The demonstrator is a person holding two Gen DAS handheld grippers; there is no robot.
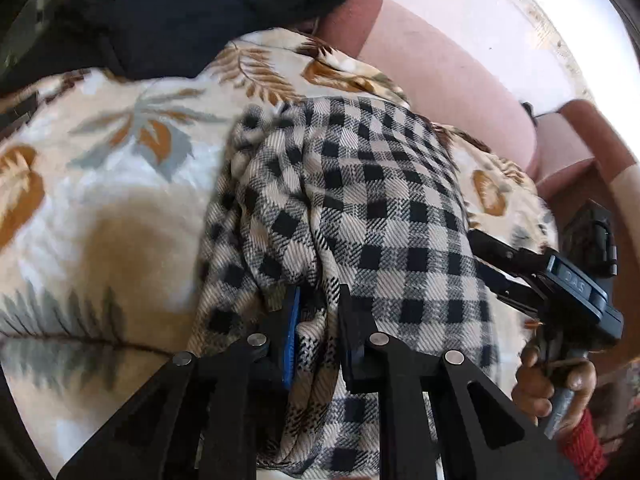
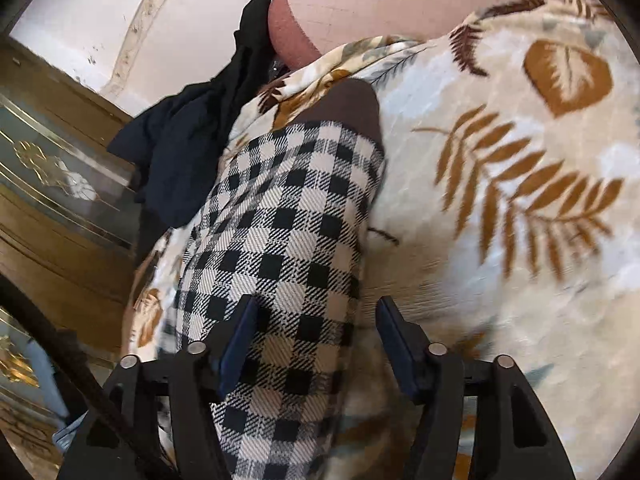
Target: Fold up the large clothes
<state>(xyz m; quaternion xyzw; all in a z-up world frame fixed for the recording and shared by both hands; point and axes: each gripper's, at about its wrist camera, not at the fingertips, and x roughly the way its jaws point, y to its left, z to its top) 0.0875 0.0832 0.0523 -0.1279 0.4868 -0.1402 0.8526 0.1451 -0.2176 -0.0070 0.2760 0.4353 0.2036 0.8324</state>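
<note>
Left gripper [image 1: 318, 312] pinches a bunched fold of the checked garment [image 1: 360, 200]. Right gripper [image 2: 314, 332] is spread wide, straddling the same woven black-and-cream cloth (long folded strip). Garment lies on the fleecy leaf-print blanket [image 2: 500, 200]; beyond it, a dark garment [image 1: 180, 20].

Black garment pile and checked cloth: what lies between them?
Only leaf-print blanket separates the black garment pile from the black-and-cream checked cloth, seen in the left wrist view.
</note>
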